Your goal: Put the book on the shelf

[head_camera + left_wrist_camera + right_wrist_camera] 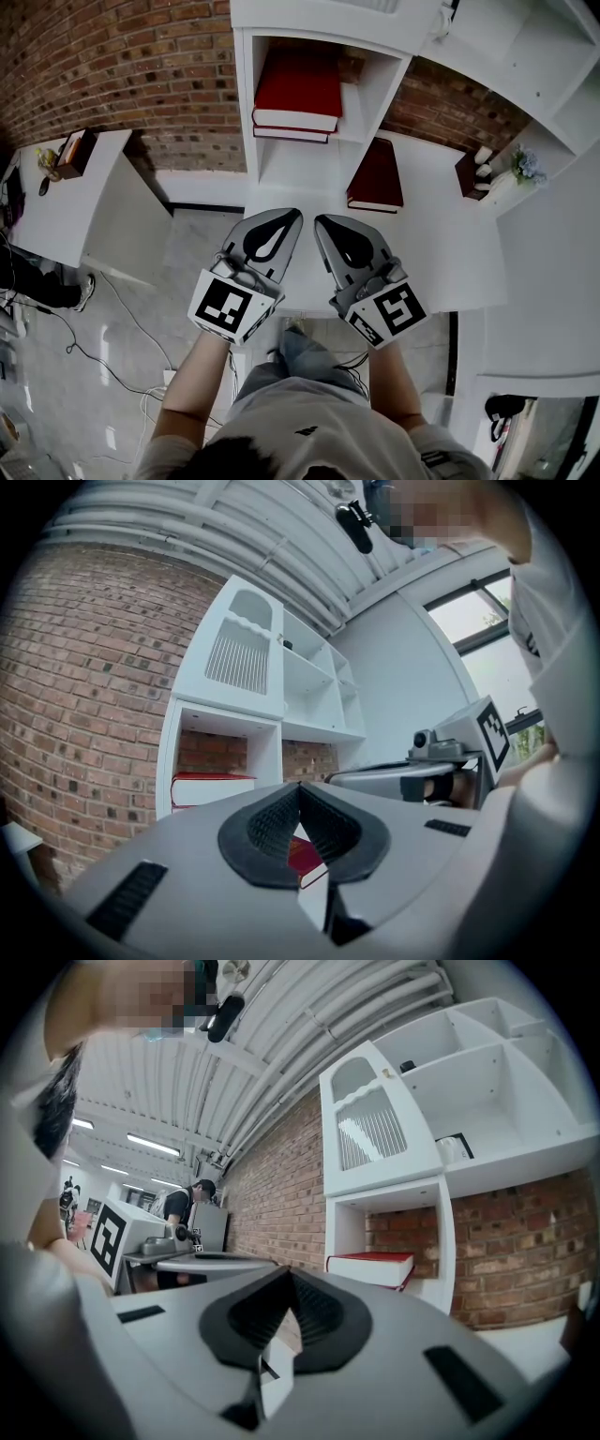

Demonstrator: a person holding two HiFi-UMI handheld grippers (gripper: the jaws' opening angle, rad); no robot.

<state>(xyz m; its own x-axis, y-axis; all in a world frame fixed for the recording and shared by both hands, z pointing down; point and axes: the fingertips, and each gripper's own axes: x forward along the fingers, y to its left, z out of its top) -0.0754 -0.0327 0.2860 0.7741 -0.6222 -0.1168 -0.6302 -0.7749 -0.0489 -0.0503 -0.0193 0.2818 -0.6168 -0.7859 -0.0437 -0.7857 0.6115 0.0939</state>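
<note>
while both grippers hang side by side in front of the person's chest, the task looks to be at its approach step, with nothing picked up yet. the left gripper (286, 217) is clenched, its pads pressed together on nothing, and the right gripper (326, 223) is likewise clenched and empty. the dark red book (377, 175) lies flat on the white tabletop (441, 244), just to the right of the white shelf unit (246, 112) and ahead of the right gripper's tips, apart from them. a stack of red books (298, 89) already lies in the shelf's open compartment, with room above it. by my reading, the next move calls for jaws to part, a reach forward to the book's near edge, a firm grip there, then a lift leftward into that compartment.
</note>
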